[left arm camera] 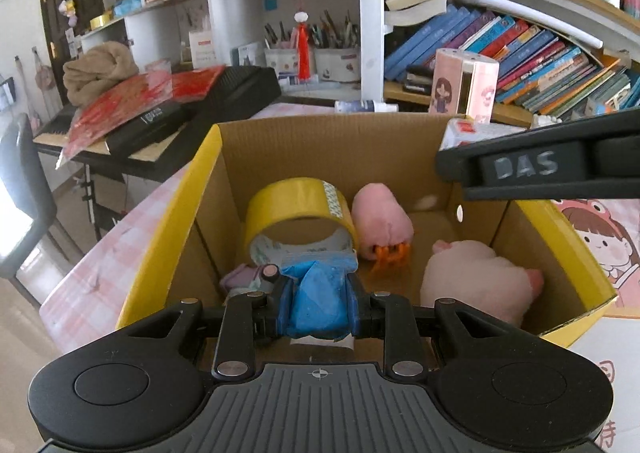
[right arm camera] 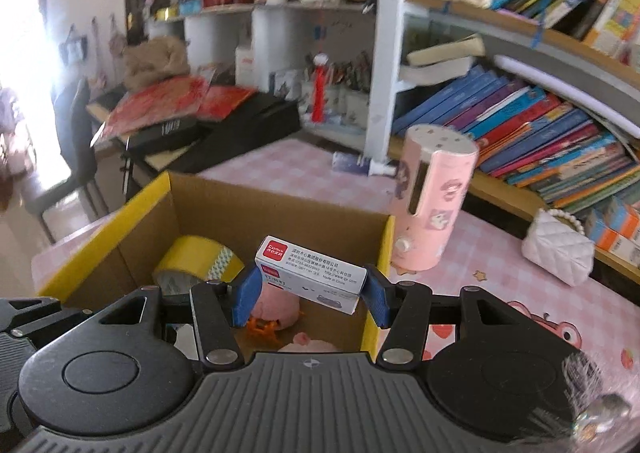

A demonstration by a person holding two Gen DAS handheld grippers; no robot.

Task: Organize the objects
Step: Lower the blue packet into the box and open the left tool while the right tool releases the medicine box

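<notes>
Over the open cardboard box point(right arm camera: 120, 225), the right gripper point(right arm camera: 312, 291) pinches a small white carton point(right arm camera: 310, 273) for dropping in, while the left gripper point(left arm camera: 318, 293) clamps a blue packet point(left arm camera: 318, 299) above the yellow tape roll point(left arm camera: 298, 213).

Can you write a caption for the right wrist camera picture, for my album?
Right gripper holds a white staple box over the cardboard box.
</notes>
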